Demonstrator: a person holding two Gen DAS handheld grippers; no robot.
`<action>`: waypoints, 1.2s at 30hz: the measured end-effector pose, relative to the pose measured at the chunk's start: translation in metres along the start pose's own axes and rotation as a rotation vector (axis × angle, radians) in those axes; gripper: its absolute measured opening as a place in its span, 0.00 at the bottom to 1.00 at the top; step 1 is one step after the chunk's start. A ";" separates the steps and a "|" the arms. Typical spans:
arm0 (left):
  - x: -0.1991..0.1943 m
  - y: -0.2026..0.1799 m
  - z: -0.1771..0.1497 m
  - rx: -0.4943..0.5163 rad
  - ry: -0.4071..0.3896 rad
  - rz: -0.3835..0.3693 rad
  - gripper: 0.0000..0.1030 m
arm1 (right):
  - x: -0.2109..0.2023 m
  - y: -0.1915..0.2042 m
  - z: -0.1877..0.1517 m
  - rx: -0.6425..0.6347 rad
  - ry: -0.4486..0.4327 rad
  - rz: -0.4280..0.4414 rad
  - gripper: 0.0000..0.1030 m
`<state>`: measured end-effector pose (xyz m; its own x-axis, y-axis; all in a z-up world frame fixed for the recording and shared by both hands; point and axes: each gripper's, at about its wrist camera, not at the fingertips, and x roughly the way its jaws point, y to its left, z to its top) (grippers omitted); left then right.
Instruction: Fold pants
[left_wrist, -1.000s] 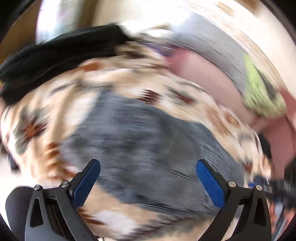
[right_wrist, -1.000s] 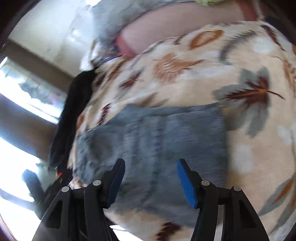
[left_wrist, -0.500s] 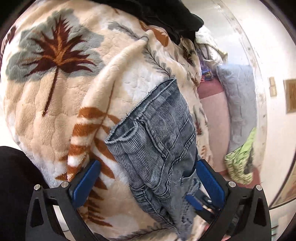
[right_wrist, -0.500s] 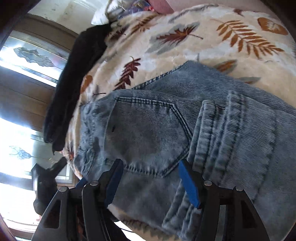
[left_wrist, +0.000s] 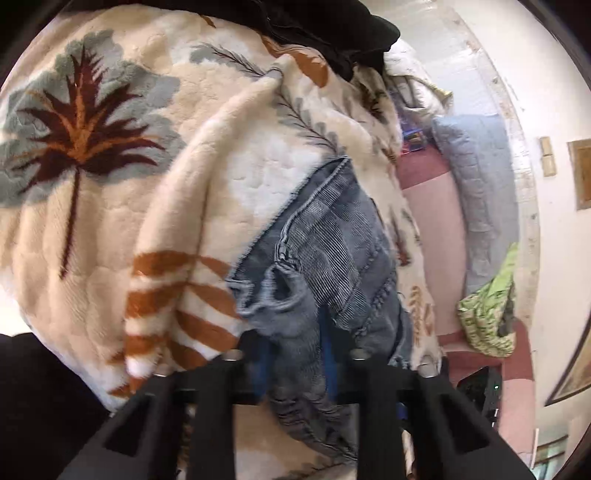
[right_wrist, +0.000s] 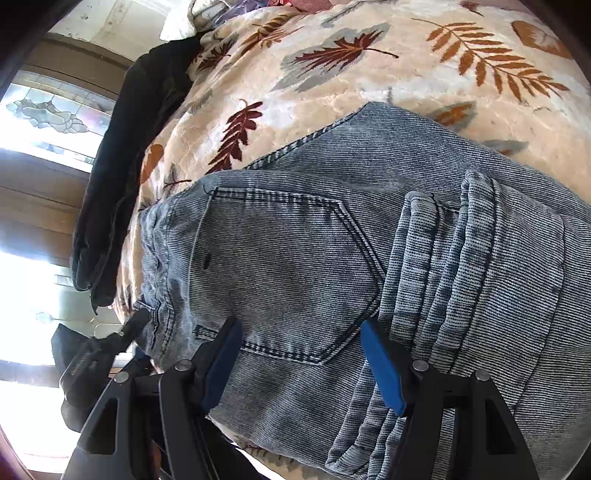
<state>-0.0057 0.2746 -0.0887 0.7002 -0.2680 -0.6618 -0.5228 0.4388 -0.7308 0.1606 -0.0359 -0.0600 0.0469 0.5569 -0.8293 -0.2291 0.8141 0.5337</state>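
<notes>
Two tongs on the jeans (right_wrist: 332, 258): left gripper (left_wrist: 295, 354) has just been closing and pinches a bunched denim edge; right gripper (right_wrist: 301, 354) spread wide over the back pocket, gripping nothing. Jeans look partly folded; more folding remains. They lie on a leaf-print blanket (left_wrist: 110, 221); black garment (right_wrist: 122, 166) and window (right_wrist: 44, 118) beyond.

My left gripper (left_wrist: 295, 350), which stood wide open over the jeans (left_wrist: 332, 258) half a second ago, has just been closing and now pinches a bunched fold of the denim between its blue pads. The cloth there is puckered and drawn up where it lay flatter before. My right gripper (right_wrist: 301, 354) has come down from the blurred sweep of a second ago to sit over the back pocket (right_wrist: 280, 273), its jaws opening a little wider and gripping nothing.
</notes>
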 end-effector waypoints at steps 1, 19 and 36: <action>0.000 0.000 0.000 0.008 0.000 0.009 0.16 | 0.005 0.000 0.001 0.001 0.011 -0.007 0.68; -0.016 -0.106 -0.036 0.433 -0.144 0.133 0.07 | -0.072 -0.065 -0.022 0.138 -0.222 0.208 0.61; 0.112 -0.252 -0.300 1.205 0.151 0.134 0.07 | -0.155 -0.253 -0.121 0.499 -0.552 0.305 0.61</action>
<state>0.0590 -0.1232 -0.0283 0.5701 -0.2208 -0.7913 0.2545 0.9633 -0.0855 0.0932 -0.3480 -0.0869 0.5557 0.6620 -0.5029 0.1462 0.5177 0.8430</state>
